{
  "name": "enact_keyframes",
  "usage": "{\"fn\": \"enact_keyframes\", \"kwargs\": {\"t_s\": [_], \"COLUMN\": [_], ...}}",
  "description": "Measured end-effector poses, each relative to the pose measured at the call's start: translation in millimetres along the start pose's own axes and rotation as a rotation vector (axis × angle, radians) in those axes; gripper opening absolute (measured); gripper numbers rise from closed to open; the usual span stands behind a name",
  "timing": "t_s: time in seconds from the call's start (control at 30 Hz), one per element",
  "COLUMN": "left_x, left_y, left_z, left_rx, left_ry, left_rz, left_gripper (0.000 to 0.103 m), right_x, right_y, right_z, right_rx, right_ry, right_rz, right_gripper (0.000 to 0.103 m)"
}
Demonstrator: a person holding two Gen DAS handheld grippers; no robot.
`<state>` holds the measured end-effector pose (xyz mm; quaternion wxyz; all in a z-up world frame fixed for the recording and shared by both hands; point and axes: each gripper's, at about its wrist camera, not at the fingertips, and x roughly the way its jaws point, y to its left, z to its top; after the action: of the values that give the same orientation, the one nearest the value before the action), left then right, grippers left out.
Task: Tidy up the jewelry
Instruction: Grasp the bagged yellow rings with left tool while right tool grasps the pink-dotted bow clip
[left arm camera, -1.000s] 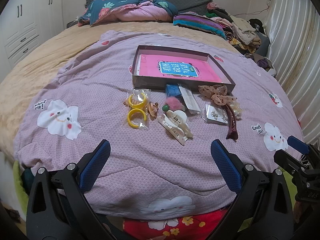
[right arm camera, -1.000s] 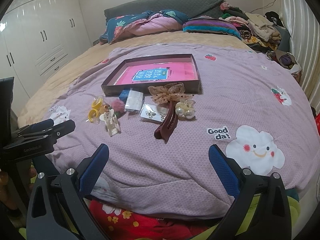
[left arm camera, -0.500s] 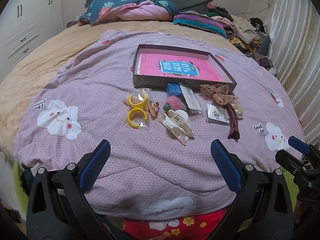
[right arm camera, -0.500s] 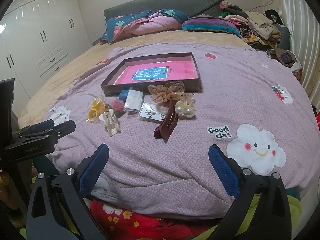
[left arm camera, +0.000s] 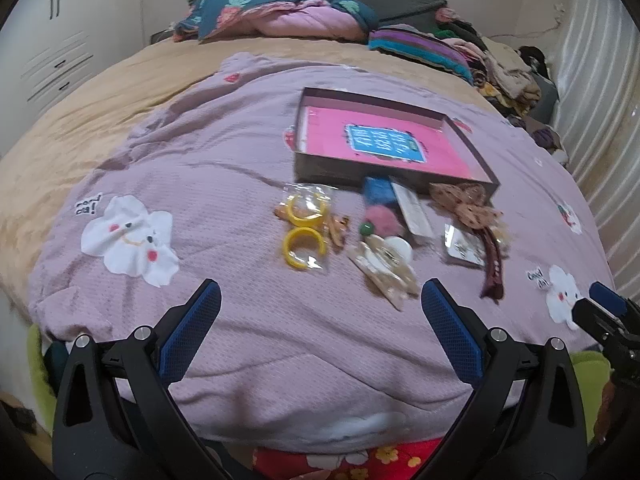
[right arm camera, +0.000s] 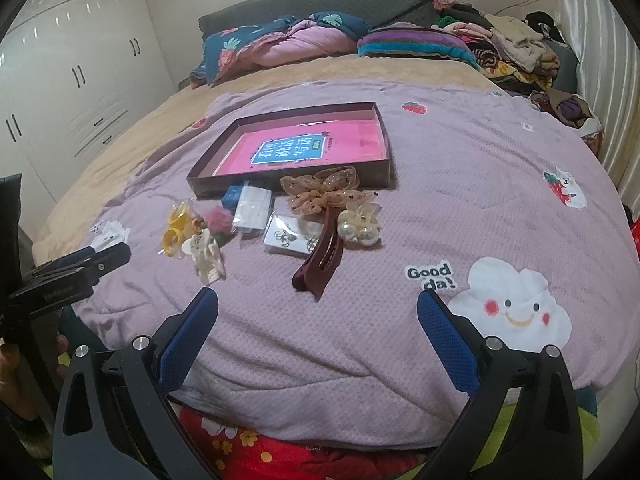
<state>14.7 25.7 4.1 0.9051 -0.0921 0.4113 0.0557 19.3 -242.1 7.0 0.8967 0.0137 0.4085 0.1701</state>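
The left gripper (left arm camera: 320,300) and right gripper (right arm camera: 318,308) both hang with jaws spread wide, holding nothing, above the lilac blanket (right arm camera: 460,184). Ahead of the right one lie the maroon hair claw (right arm camera: 320,258), pearl clip (right arm camera: 360,224) and yellow hoops (left arm camera: 304,228); beyond them sits the shallow box (right arm camera: 386,148)

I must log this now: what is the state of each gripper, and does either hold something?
Left gripper: open, holding nothing.
Right gripper: open, holding nothing.
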Motion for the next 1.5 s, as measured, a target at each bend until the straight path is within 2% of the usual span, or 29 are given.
{"fn": "enact_keyframes", "kwargs": {"t_s": [0.47,0.67,0.9,0.97,1.0,1.07,1.3,1.4,1.5], "left_x": [33.6,62.8,90.1,92.8,94.5,99.7,110.9,109.8,106.8], "left_y": [34.6,40.5,35.6,37.6,38.1,36.9,36.3,34.6,35.7], "left_z": [23.0,28.9,30.3,30.3,30.5,31.7,30.8,31.9,33.5], "left_rx": [-0.050,-0.042,-0.016,-0.035,-0.044,-0.042,-0.061,-0.050,-0.044], "left_ry": [0.037,0.083,0.113,0.113,0.114,0.124,0.153,0.150,0.148], "left_rz": [0.045,0.003,-0.049,-0.095,-0.115,-0.124,-0.188,-0.198,-0.194], "left_gripper": [0.094,0.094,0.094,0.093,0.092,0.077,0.039,0.036,0.034], "right_x": [25.3,42.7,76.3,86.0,92.6,104.3,149.4,164.0,179.2], "right_y": [-0.8,-2.8,-14.7,-18.4,-21.2,-24.1,-24.6,-20.3,-15.8], "right_z": [36.9,52.0,68.1,72.4,74.9,78.9,90.8,94.5,96.2], "right_rx": [-0.050,-0.065,-0.068,-0.065,-0.063,-0.066,-0.064,-0.076,-0.087], "right_ry": [-0.010,-0.005,0.046,0.060,0.072,0.098,0.185,0.204,0.229], "right_rz": [0.005,-0.002,-0.010,-0.007,-0.015,-0.011,0.027,0.030,0.037], "right_gripper": [0.099,0.099,0.098,0.098,0.098,0.098,0.098,0.096,0.090]}}
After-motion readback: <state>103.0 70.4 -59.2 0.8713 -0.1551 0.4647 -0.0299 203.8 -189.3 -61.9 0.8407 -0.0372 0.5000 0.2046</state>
